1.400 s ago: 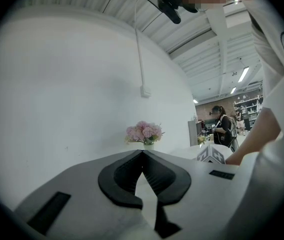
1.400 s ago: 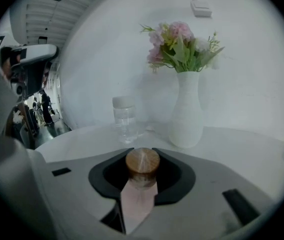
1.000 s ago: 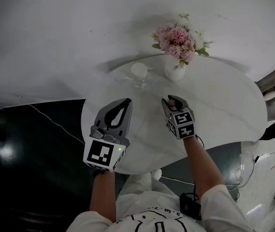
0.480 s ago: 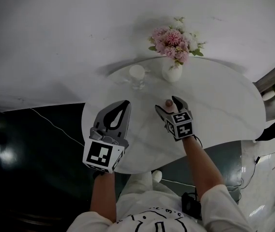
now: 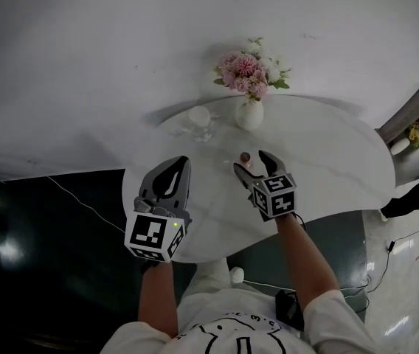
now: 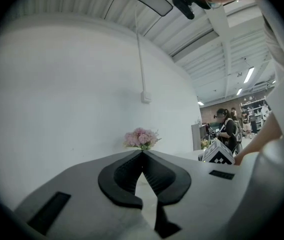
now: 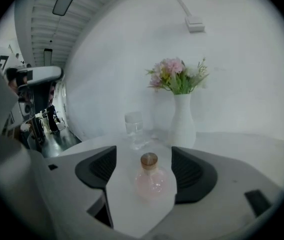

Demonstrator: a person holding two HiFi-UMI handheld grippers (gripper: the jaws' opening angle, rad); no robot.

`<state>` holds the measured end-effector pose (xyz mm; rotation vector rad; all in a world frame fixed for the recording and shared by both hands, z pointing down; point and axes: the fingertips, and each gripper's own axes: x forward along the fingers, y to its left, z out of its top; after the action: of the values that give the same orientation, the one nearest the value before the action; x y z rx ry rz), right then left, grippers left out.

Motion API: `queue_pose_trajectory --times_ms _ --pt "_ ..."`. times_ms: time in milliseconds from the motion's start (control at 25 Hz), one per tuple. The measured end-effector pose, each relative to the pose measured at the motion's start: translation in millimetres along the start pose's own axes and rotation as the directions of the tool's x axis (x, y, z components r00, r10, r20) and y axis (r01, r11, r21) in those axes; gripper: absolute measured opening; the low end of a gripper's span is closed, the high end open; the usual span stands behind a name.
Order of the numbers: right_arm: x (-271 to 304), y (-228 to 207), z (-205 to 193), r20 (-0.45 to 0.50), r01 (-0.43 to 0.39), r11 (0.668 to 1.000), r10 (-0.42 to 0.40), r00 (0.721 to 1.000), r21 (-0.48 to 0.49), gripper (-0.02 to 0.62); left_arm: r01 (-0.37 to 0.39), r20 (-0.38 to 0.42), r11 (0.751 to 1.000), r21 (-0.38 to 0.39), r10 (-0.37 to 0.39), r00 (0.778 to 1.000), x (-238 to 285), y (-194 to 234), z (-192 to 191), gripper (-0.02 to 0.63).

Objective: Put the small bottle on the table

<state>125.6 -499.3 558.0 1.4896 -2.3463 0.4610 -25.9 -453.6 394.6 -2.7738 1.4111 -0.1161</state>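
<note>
— looking down at the round white table (image 5: 327,153), where is the bottle, counting from the vase?

— the bottle (image 5: 246,156) stands upright on the table, on the person's side of the vase (image 5: 249,114) and apart from it. it is small and round-bellied, of clear pinkish glass, with a brown stopper.

— is the right gripper holding it?

— no. the right gripper (image 5: 251,162) also sits on the person's side of the vase, with the bottle between its jaws. the jaws are spread wide and closing. the right gripper view shows a gap on each side of the bottle, so neither pad touches it.

— and the left gripper?

— the left gripper (image 5: 180,161) is nearer the person than the vase and off to the vase's left, well apart from the bottle. its jaws are pressed together at the tips, with nothing between them.

— what else is near the vase?

— pink flowers (image 5: 245,73) stand in it, and a clear glass (image 5: 199,120) sits near it on its left.
</note>
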Motion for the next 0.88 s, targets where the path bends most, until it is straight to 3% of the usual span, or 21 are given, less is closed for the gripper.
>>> queue_pose_trajectory --times_ms 160,320,400,680,720,800,880 --pt "-24 5 15 0.042 0.018 1.000 -0.018 0.999 -0.008 0.337 -0.027 0.012 0.999 -0.021 0.027 1.000 -13 2 8 0.005" --pt "-53 8 26 0.058 0.042 0.999 -0.040 0.997 -0.028 0.311 0.005 0.020 1.000 -0.014 -0.005 1.000 -23 -7 17 0.005" --pt "-69 10 34 0.076 0.054 0.996 -0.049 0.996 -0.066 0.248 0.023 0.027 1.000 -0.009 -0.023 0.999 -27 -13 23 0.005" --pt "-122 15 60 0.162 0.097 0.989 -0.079 0.984 -0.108 0.242 0.031 0.077 0.999 0.021 -0.032 0.997 -39 -29 46 0.005" --pt "-131 15 64 0.176 0.111 0.987 -0.090 0.980 -0.115 0.167 0.026 0.079 0.999 0.041 -0.029 0.996 -41 -31 50 0.005" --pt "-148 14 72 0.205 0.141 0.981 -0.112 0.972 -0.131 0.133 0.023 0.085 0.997 0.074 -0.029 0.996 -44 -37 57 0.005" --pt "-164 15 79 0.232 0.168 0.975 -0.132 0.964 -0.143 -0.006 0.024 0.099 0.997 0.080 -0.032 0.995 -47 -41 63 0.005"
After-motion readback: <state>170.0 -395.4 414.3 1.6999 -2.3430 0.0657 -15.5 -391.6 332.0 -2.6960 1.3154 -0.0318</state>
